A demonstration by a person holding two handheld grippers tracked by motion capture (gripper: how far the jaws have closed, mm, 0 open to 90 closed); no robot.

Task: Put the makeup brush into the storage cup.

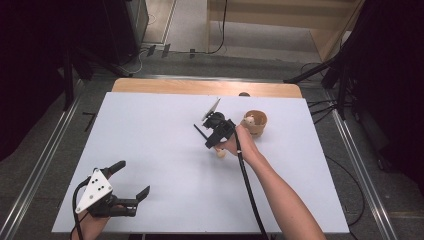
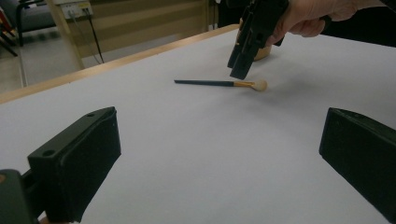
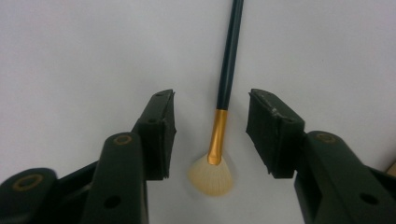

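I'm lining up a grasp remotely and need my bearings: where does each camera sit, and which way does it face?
High view: above the near edge, looking forward and down on the white table; both forearms show.
Left gripper view: low over the table, between open jaws, facing the brush and the right gripper.
Right gripper view: looking down, jaws straddling the brush, not touching.
All share the brush.

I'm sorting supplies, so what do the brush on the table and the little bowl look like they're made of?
Brush: dark glossy handle, probably lacquered wood or plastic; shiny gold band, likely metal; pale, fanned bristles, fibre type unclear. Bowl: light tan and matte, seemingly wood; too small to be sure.
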